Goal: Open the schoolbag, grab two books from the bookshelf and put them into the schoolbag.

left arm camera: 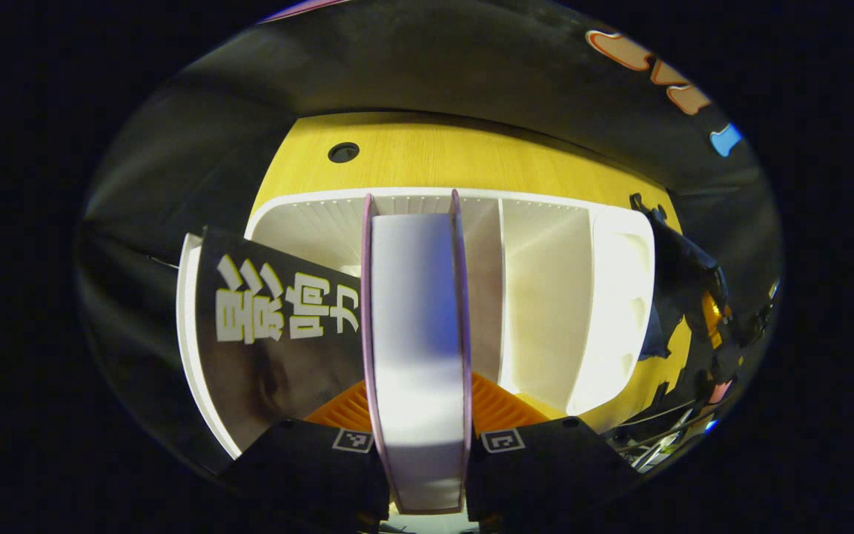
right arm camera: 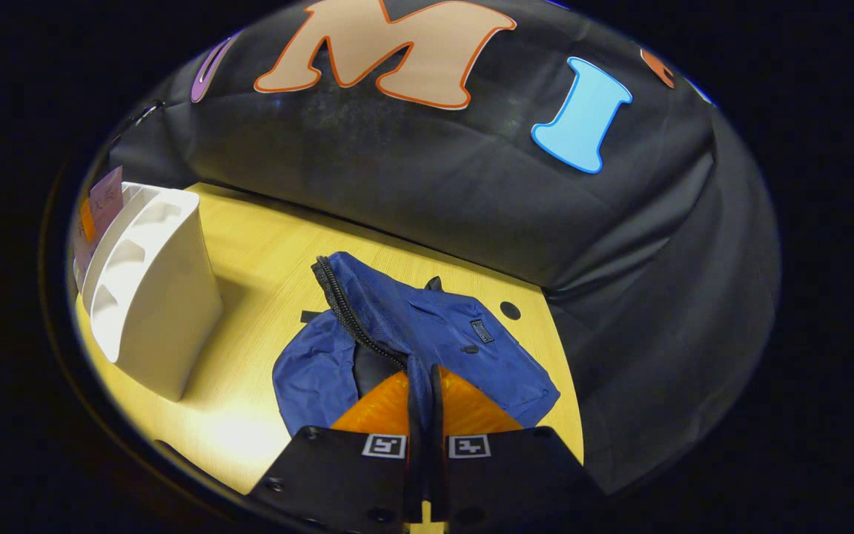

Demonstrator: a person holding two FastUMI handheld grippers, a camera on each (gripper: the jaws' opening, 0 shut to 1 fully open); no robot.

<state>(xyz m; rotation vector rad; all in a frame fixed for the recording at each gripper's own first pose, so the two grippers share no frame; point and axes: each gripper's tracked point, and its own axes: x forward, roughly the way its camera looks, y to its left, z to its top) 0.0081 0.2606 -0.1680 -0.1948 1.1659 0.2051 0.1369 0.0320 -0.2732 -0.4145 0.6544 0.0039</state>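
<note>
Book-fetching step: left gripper clamped on a book standing in the white bookshelf, right gripper pinching the blue schoolbag flap up on the table; next, probably lift the book clear and carry it over.

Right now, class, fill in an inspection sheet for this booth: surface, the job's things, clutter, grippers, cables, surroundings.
Surface: yellow wooden table with round holes.
Job's things: white bookshelf standing on the table; purple-edged book upright, at the shelf; black-covered book leaning to its left; blue schoolbag lying on the table, zip edge lifted.
Clutter: nothing seen.
Grippers: left gripper shut on the purple-edged book; right gripper shut on the schoolbag's edge.
Cables: some at the right edge of the left gripper view, unclear.
Surroundings: black cloth wall behind the table.
</note>
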